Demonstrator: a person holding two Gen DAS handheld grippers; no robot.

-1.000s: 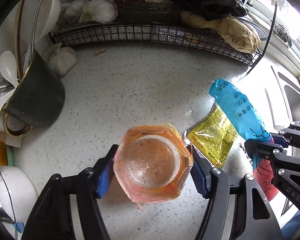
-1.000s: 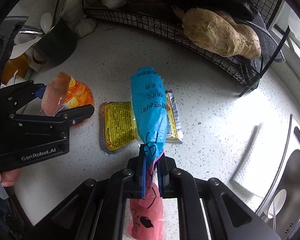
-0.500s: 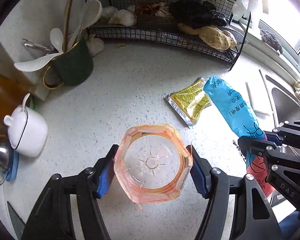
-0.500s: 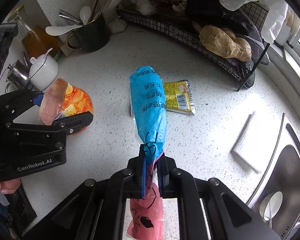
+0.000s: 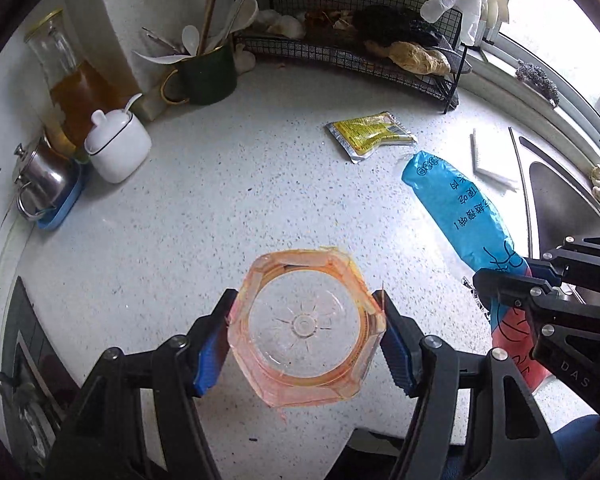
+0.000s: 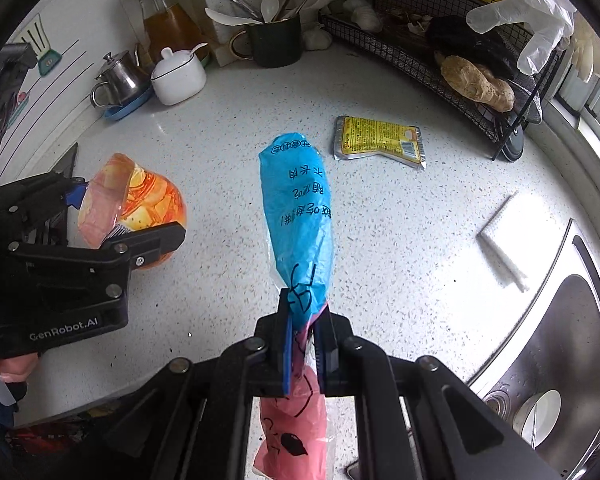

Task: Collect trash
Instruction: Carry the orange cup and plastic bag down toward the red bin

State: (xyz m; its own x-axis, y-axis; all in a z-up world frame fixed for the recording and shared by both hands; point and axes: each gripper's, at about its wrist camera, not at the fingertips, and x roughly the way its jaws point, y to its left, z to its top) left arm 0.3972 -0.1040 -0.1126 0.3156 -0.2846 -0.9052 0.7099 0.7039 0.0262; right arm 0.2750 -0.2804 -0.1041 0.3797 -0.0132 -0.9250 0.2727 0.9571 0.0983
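On my left, the left gripper [image 5: 306, 338] has its jaws about half open and pressed against both sides of the cup [image 5: 305, 327], an empty orange plastic one, which hangs clear above the counter [image 5: 228, 216]. On my right, the right gripper [image 6: 303, 338] is pinched almost fully together on the wrapper [image 6: 298, 216], a long blue and pink one that juts forward from the pads, also off the surface. So I judge two pieces of trash are in hand. The yellow packet [image 6: 380, 141] lies flat on the counter, near the rack [image 6: 440, 56] and well apart from both grippers, so that one is left to pick up. No bin shows in either view, so I cannot tell where these will go; dropping them off is not yet done.

Along the left edge stand a steel pot [image 6: 120, 78] on a blue tray, a white jar [image 6: 178, 76] with a spoon, and a glass bottle [image 6: 168, 16] of amber liquid behind them. Further along, a green mug [image 6: 278, 42] holds spoons and chopsticks. The rack carries ginger and garlic, with a clear glove [image 6: 528, 12] draped on its corner. A white cloth [image 6: 508, 236] lies just beside the sink [image 6: 560, 360] on the far right.

Nothing blocks the packet itself, but with both grippers full I would have to unload one first.
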